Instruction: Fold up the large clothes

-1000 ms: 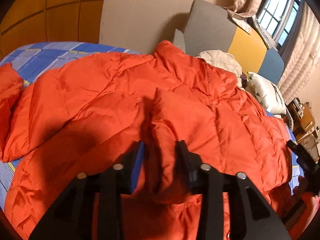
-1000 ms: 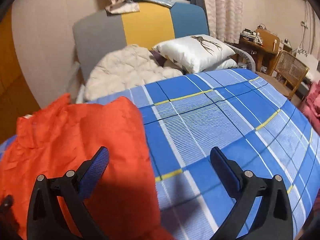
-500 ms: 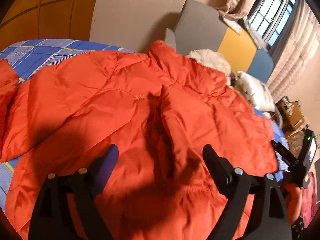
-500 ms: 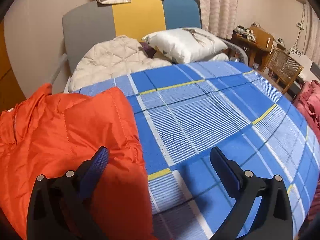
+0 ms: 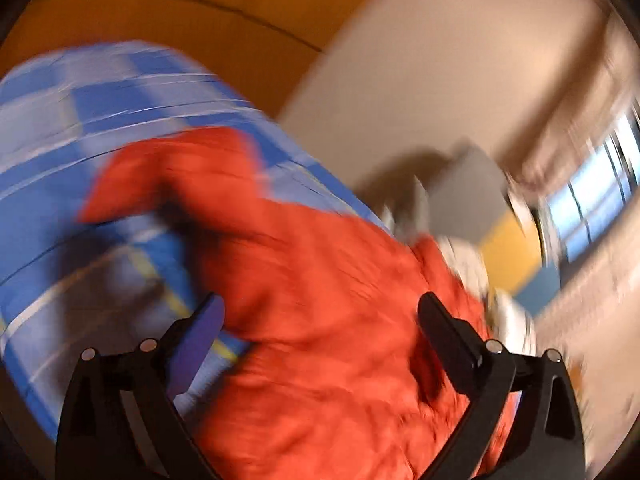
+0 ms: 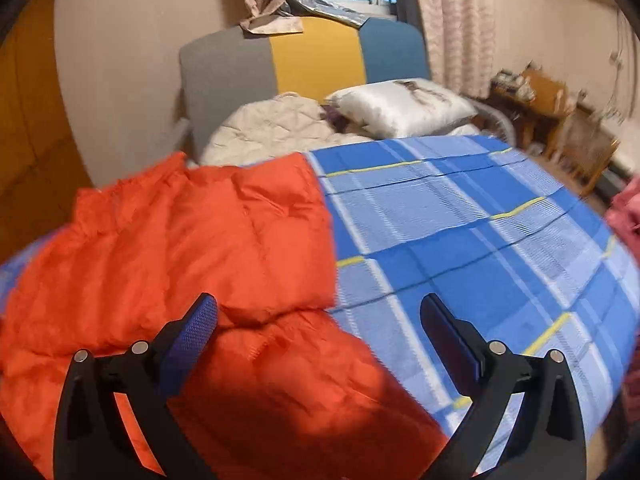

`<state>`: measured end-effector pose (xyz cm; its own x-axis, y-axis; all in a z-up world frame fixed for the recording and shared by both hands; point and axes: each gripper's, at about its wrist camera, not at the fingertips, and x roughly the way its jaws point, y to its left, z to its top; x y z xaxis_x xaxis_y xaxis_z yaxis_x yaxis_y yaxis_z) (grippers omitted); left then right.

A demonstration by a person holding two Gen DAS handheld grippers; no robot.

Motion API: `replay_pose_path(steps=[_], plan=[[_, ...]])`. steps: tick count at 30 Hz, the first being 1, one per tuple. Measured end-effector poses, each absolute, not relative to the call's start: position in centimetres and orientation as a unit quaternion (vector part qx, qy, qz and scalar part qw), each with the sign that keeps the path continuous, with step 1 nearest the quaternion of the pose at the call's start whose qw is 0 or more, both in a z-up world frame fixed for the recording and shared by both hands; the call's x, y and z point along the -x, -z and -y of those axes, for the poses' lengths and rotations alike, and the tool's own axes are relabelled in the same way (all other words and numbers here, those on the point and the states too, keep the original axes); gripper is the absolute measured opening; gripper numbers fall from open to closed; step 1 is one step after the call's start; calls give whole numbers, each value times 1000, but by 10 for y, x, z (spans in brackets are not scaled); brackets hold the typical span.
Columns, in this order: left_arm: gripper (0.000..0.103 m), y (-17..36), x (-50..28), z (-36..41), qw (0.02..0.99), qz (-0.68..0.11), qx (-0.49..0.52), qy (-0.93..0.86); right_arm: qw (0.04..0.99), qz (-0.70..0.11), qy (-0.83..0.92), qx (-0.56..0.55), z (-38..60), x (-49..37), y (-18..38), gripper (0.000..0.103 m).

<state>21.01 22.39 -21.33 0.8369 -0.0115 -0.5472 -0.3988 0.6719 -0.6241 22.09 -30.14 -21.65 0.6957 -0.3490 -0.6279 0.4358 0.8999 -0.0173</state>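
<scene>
An orange puffer jacket (image 5: 320, 320) lies on a bed with a blue checked sheet (image 5: 60, 168). The left wrist view is heavily blurred by motion. My left gripper (image 5: 320, 320) is open and empty above the jacket, with one sleeve (image 5: 172, 172) stretched out to the upper left. In the right wrist view the jacket (image 6: 180, 248) lies to the left on the sheet (image 6: 460, 240), one side folded over. My right gripper (image 6: 318, 320) is open and empty above the jacket's right edge.
A grey, yellow and blue headboard (image 6: 312, 60) stands at the far end, with a cream quilt (image 6: 272, 128) and a white pillow (image 6: 404, 106) in front. Wooden furniture (image 6: 560, 120) stands at the right. A red cloth (image 6: 628, 216) shows at the right edge.
My left gripper let go of the jacket fold, opened wide, then swung fast to the left, so the far sleeve came into view. My right gripper stayed open and drew back a little.
</scene>
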Motion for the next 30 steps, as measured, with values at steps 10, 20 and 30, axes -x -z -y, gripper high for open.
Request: replay_pose_path(steps=[10,20,30], plan=[[101,275,-202,-321,743,-199,625,-131,901,-353,248,-51,303,-228,240,100],[79,314,-226,-354,666,-160,712,-151,898,-357,247,-66,307,-226,245,100],[17,281,-207,-397,715,-149,667,-148,895,-367,242,-71,309,-228,248,100]])
